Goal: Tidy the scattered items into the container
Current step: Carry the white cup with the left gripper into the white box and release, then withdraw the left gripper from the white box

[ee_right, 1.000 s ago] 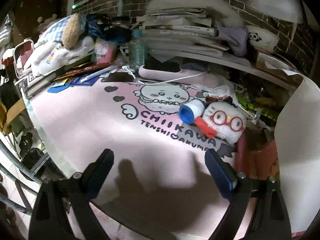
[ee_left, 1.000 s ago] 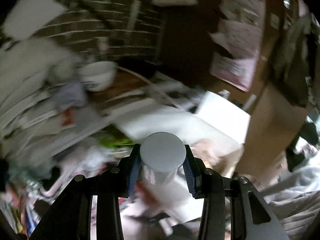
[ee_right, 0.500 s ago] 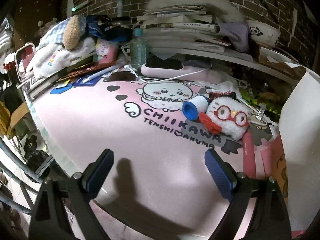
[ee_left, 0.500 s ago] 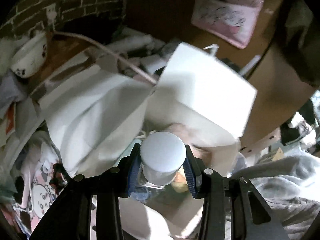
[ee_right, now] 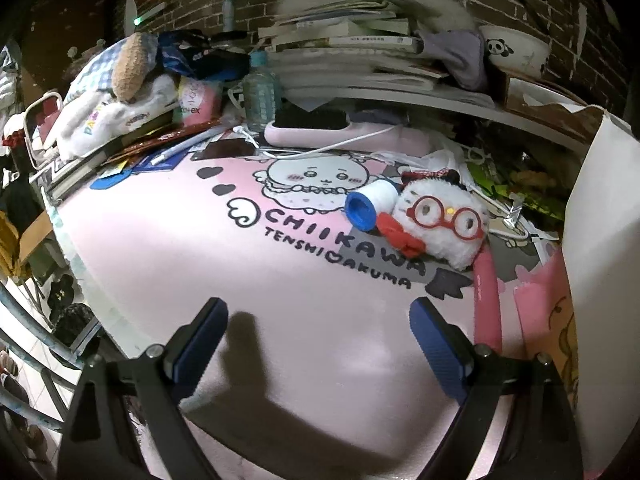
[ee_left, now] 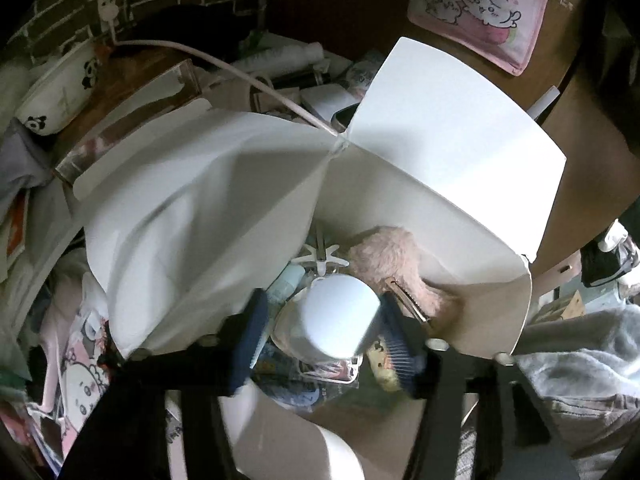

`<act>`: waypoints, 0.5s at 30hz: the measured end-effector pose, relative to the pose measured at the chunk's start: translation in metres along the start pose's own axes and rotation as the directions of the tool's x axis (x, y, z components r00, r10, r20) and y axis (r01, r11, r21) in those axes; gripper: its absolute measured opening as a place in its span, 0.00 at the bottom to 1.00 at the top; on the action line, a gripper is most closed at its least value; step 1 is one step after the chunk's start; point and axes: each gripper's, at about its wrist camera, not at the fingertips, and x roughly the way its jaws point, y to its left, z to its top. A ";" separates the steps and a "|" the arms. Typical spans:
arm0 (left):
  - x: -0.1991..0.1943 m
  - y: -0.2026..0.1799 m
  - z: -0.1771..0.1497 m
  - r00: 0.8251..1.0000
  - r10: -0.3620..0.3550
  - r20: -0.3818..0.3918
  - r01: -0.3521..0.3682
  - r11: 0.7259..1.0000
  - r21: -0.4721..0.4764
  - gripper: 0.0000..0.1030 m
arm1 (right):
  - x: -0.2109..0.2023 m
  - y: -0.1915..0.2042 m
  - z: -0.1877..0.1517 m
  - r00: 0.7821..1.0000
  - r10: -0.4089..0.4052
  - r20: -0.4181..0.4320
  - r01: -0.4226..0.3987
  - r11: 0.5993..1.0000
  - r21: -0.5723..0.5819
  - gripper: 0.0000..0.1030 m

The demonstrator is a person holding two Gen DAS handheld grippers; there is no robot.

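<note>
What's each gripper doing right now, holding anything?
Left gripper: jaws just opened, releasing the white-capped bottle over the white box.
Right gripper: open, empty, above the pink mat.

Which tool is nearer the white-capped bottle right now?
Left. The left tool has just been opening around the white-capped bottle over the white box. The right tool hangs empty over the pink mat, the bottle not in its view.

White cylindrical jar [ee_left: 338,322] hiding the clutter beneath it inside the white open-flapped box [ee_left: 460,152], its lower body out of sight, left claw [ee_left: 320,334] motion-blurred on one finger, pink printed desk mat [ee_right: 280,280] cut off by the frame's bottom edge
</note>
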 end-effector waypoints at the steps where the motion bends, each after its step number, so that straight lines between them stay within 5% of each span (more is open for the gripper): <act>1: 0.000 0.000 0.000 1.000 -0.004 0.001 0.004 1.000 0.000 0.63 | 0.001 -0.001 0.000 1.000 -0.003 -0.001 0.003 1.000 0.000 0.88; 6: -0.013 -0.001 0.002 0.999 -0.030 0.046 0.030 1.000 -0.007 0.89 | 0.004 -0.004 0.000 1.000 -0.009 -0.008 0.009 1.000 0.005 0.88; 15: -0.088 0.005 -0.018 0.979 0.012 0.204 -0.001 0.999 -0.050 0.98 | 0.003 -0.009 0.002 1.000 -0.024 0.006 0.024 1.000 0.019 0.88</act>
